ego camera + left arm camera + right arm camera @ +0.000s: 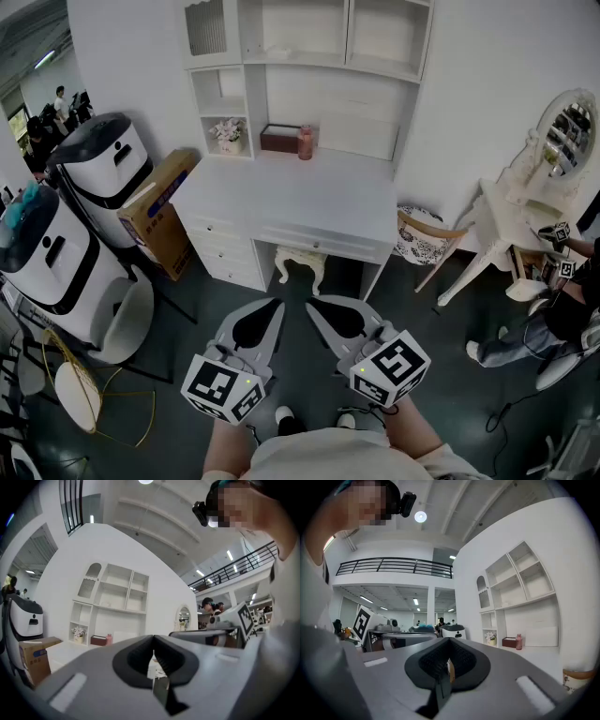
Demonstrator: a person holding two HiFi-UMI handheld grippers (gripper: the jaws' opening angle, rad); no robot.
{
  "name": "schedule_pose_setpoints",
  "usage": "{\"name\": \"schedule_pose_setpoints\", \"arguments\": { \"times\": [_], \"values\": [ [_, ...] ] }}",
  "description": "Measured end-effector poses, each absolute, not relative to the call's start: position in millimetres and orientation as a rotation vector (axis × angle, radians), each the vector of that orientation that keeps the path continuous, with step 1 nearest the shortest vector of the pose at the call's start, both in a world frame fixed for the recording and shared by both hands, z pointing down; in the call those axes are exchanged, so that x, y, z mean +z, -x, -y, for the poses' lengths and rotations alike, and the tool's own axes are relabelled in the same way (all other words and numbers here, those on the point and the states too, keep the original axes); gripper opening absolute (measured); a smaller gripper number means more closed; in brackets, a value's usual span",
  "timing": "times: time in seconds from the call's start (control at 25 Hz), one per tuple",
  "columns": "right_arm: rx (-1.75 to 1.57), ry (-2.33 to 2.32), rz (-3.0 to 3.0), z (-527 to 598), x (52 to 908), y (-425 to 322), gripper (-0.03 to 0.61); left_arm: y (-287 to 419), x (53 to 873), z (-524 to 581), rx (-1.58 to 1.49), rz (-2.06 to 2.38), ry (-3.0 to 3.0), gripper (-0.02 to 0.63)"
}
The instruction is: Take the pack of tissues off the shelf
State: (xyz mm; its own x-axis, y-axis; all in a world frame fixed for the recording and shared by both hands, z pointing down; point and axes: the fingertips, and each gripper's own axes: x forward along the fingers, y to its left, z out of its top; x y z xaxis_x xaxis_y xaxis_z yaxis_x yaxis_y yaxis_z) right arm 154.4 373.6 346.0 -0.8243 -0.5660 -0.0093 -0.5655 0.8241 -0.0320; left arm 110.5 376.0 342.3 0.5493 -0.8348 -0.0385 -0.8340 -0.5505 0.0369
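Showing left tongs [273, 309] and right tongs [317, 308] both clenched empty, well apart from the dark brown rectangular tissue pack [279, 138], likely light and crushable, best grasped gently across its width.

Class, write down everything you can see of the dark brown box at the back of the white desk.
The dark brown box is low and rectangular, with a paler top. It sits flat at the back of the white desk, below the shelves. A pink bottle stands close at its right; whether they touch is unclear.
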Motion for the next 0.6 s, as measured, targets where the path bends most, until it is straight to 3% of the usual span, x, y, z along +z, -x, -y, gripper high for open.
{"name": "schedule_pose_setpoints", "arguments": {
  "times": [0.6],
  "values": [
    [-0.037, 0.987, -2.968, -351, 348, -122, 0.000, -79, 344, -351, -0.084, 1.430, -2.797, 0.000]
  ]
}}
